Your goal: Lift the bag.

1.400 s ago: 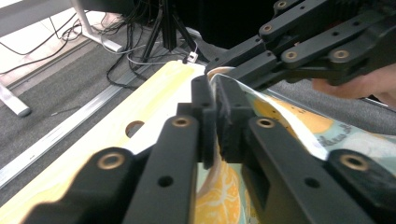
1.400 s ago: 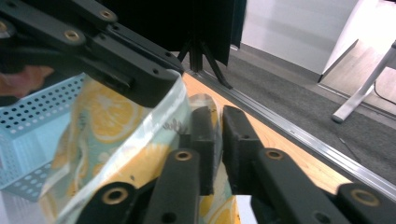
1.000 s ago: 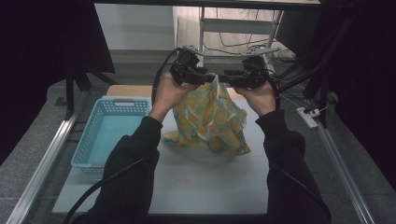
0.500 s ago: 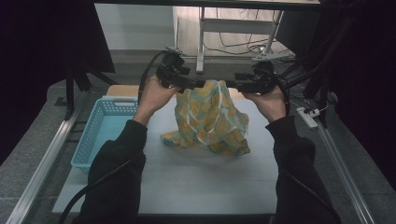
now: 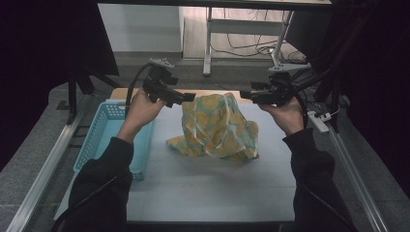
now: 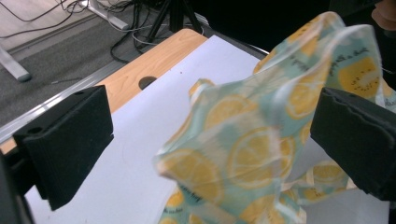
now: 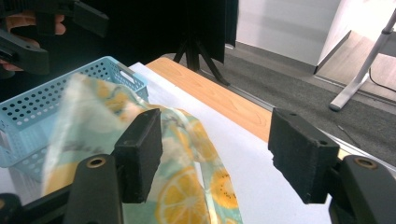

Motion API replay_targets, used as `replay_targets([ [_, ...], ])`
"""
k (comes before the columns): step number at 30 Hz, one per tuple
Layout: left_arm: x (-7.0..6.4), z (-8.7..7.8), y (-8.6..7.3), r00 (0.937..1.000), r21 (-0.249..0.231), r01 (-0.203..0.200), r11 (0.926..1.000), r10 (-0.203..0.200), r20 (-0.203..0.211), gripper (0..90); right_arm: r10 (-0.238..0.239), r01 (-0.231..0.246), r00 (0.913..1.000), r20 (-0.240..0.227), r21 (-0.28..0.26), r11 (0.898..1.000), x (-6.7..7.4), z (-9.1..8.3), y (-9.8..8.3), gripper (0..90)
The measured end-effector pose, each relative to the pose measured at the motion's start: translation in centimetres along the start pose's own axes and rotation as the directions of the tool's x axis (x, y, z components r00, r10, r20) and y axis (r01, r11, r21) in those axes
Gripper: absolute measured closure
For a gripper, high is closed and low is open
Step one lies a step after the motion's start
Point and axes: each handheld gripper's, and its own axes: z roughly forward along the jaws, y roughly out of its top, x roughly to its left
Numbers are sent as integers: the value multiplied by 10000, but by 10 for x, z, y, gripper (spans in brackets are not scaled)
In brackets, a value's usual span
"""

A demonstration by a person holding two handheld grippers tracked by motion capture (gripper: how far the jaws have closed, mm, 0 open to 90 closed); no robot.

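Cloth (image 5: 217,126) printed with lemon slices on pale green stood in a crumpled heap on the white mat (image 5: 212,188) near the middle of the table — its peak rose between the two grippers and its lower folds spread toward the person; in the left gripper view the cloth (image 6: 261,140) lay between the black jaws, clear of both pads. Left gripper (image 5: 186,97) had its jaws spread wide, having just been opening, and gripped nothing; it hung just beside the cloth's top edge. Right gripper (image 5: 246,95) was also unclenched, its jaws having just been opening; its view showed the cloth (image 7: 177,186) behind one jaw, not pinched. Blue perforated basket (image 5: 104,133) sat at the mat's left edge, under the left forearm.
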Motion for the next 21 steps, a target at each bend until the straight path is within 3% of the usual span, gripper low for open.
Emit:
replay_targets([
  [6, 0, -9, -23, 9997, 150, 69, 9999, -65, -244, 0, 82, -82, 10000, -25, -49, 10000, 2, -3, -12, 308],
  [16, -6, -16, -67, 9999, 393, -15, 9992, 21, -160, 0, 91, -92, 9999, -146, -57, 9999, 11, -7, -38, 226],
  [21, -8, -19, -88, 9997, 555, 52, 9984, -40, -222, 0, -58, 58, 10000, 77, 68, 10000, 17, -8, -54, 197],
])
